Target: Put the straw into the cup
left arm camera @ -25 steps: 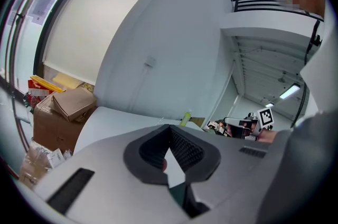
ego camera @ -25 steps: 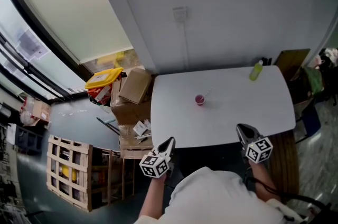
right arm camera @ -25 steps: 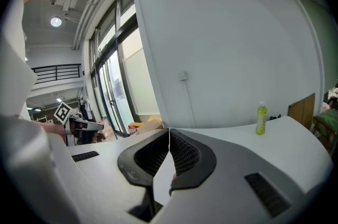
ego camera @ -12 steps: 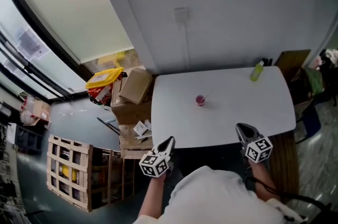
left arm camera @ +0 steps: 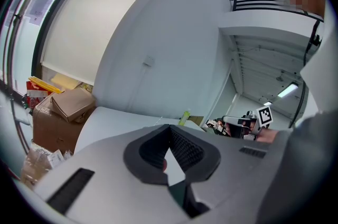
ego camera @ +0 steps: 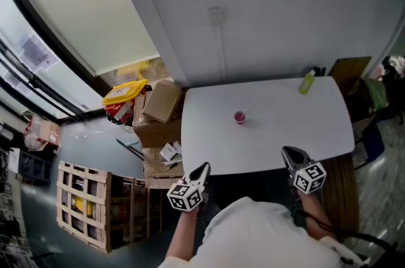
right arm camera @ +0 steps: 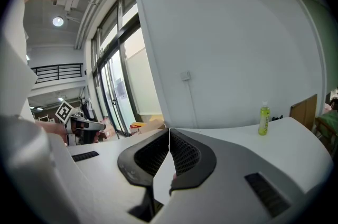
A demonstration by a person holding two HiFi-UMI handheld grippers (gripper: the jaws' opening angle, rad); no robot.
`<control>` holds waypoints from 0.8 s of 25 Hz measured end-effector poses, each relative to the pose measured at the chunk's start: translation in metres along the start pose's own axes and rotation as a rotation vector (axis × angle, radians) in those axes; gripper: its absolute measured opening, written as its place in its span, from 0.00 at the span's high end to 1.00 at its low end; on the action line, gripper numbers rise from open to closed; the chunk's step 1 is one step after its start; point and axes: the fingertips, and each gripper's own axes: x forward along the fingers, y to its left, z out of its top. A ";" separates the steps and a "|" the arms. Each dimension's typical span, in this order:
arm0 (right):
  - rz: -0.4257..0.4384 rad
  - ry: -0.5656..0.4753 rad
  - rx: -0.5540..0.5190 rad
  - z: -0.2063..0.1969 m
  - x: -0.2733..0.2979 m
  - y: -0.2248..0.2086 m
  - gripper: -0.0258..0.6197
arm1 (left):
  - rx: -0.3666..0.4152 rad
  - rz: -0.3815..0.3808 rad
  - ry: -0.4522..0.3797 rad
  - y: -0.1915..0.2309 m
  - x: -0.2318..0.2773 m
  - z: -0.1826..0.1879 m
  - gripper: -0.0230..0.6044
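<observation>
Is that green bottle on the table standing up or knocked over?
Upright: the green bottle stands on its base on the white table, with its cap at the top.

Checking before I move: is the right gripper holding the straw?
No, the right gripper has its jaws shut against each other, with nothing between them.

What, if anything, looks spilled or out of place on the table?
Nothing stands out: the cup stands upright, the straw lies beside it, and the bottle stands upright at the table's far right corner.
</observation>
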 end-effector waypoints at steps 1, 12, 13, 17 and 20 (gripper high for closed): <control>-0.002 0.001 0.001 -0.001 0.000 0.001 0.91 | 0.000 0.000 0.001 0.000 -0.001 -0.001 0.96; -0.004 -0.001 0.002 -0.002 -0.003 0.004 0.91 | 0.002 0.000 0.008 0.000 -0.007 -0.003 0.96; -0.005 -0.002 0.001 -0.002 -0.003 0.004 0.91 | 0.001 0.001 0.007 0.001 -0.008 -0.003 0.96; -0.011 -0.006 0.000 -0.001 -0.003 0.005 0.91 | 0.001 0.003 0.007 0.004 -0.010 -0.003 0.96; -0.013 -0.004 0.002 -0.004 -0.005 0.007 0.91 | 0.001 0.003 0.007 0.005 -0.013 -0.004 0.96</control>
